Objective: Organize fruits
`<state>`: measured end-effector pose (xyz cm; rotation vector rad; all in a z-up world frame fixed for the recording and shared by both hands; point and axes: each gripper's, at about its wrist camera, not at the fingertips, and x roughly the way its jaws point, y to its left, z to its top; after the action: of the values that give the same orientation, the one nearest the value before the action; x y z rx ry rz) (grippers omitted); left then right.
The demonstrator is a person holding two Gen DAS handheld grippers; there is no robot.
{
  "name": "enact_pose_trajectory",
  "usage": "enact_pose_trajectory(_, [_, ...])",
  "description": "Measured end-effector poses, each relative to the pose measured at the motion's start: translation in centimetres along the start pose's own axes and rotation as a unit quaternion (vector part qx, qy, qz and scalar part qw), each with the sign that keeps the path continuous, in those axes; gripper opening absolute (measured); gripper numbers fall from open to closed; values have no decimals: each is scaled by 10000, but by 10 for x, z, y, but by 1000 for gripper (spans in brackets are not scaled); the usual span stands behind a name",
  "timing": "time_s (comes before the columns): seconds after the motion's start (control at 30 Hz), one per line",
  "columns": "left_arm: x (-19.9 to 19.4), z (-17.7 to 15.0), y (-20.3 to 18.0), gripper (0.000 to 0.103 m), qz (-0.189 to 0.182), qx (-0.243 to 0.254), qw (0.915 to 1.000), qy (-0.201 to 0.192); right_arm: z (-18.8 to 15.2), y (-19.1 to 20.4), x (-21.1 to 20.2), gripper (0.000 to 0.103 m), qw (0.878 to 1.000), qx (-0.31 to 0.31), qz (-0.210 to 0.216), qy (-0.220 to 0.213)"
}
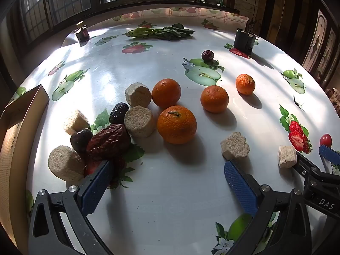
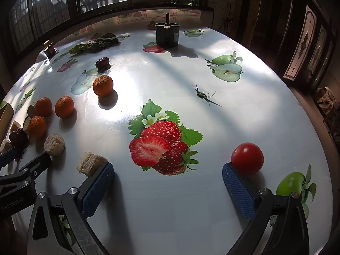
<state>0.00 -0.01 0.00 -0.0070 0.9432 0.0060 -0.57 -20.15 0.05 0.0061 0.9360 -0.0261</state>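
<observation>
Fruit is spread all over the table (image 1: 170,201). Both your grippers are wide open and hold nothing. Your left gripper (image 1: 167,170) hangs near the big orange (image 1: 176,124), with dates (image 1: 108,140) just beside its left finger. Your right gripper (image 2: 167,170) has the little tomato (image 2: 247,158) by its right finger. Pick one fruit, get it in the middle of the fingers, then squeeze softly so it won't roll.

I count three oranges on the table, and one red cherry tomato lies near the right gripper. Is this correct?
Not quite: there are four oranges, as the left wrist view shows. The cherry tomato does lie near the right gripper.
</observation>
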Motion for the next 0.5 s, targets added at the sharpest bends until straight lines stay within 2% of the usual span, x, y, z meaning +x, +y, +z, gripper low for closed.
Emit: enact_pose_trajectory(0.5, [0,0,0,103,1,1,10000,1,-2,0,-1,102,10000,-1,-2,4])
